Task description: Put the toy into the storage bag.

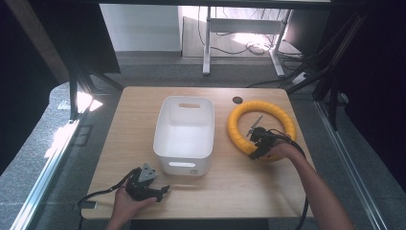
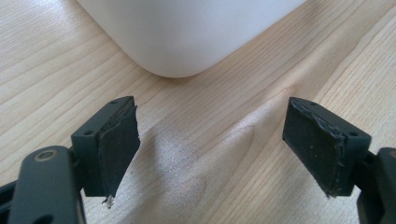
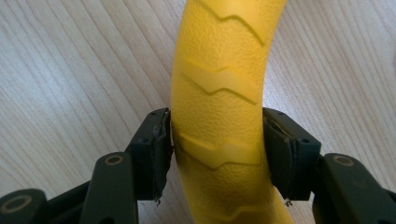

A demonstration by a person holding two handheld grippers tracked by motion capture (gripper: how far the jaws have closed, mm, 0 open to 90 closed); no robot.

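Observation:
A yellow ring (image 1: 261,127) with zigzag ridges lies flat on the right part of the wooden table (image 1: 119,139). My right gripper (image 1: 256,153) is shut on the ring's near arc; in the right gripper view both pads press the sides of the yellow ring (image 3: 224,79), with my right gripper (image 3: 217,149) straddling it. A white bin (image 1: 184,134) with handle slots stands at the table's middle. My left gripper (image 1: 165,190) rests low near the front edge, just in front of the bin. In the left gripper view my left gripper (image 2: 212,147) is open over bare wood, with the bin's corner (image 2: 187,32) ahead.
A small dark round grommet (image 1: 237,100) sits in the table's far edge behind the ring. Cables trail from both grippers off the front edge. Beyond the table are a desk frame (image 1: 208,43) and floor cables.

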